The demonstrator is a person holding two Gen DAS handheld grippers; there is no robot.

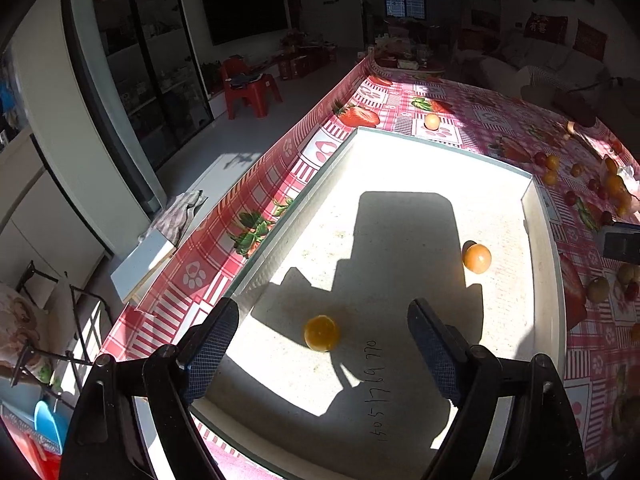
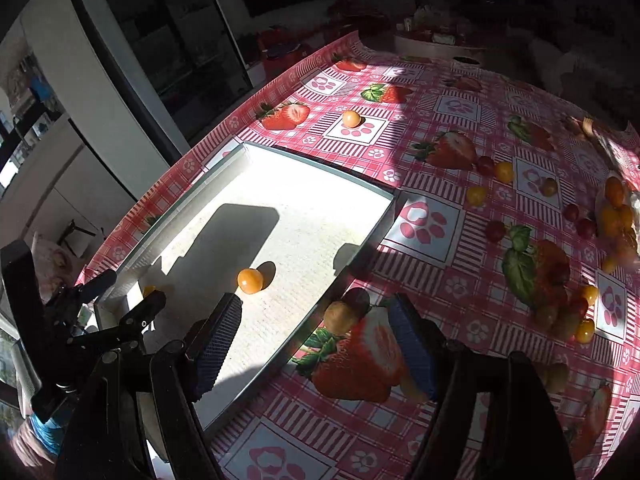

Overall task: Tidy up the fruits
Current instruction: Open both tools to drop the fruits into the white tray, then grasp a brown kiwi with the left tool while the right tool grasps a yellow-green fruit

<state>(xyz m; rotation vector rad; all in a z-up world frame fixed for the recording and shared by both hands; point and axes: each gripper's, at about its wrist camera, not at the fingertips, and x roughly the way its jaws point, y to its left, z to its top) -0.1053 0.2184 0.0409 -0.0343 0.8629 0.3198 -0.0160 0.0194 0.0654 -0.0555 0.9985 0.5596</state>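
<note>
Both grippers tilted downward, jaws apart.
Left gripper (image 1: 322,344) and right gripper (image 2: 316,332) hold nothing.

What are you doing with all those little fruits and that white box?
Someone is sorting small fruits into a white tray with a hand-held gripper in each hand. The left hand-held gripper is open over the tray with a small orange fruit lying loose below it. Another orange fruit is also in the tray. The right hand-held gripper is open too, above the tray's edge. Many more fruits lie scattered on the strawberry tablecloth.
</note>
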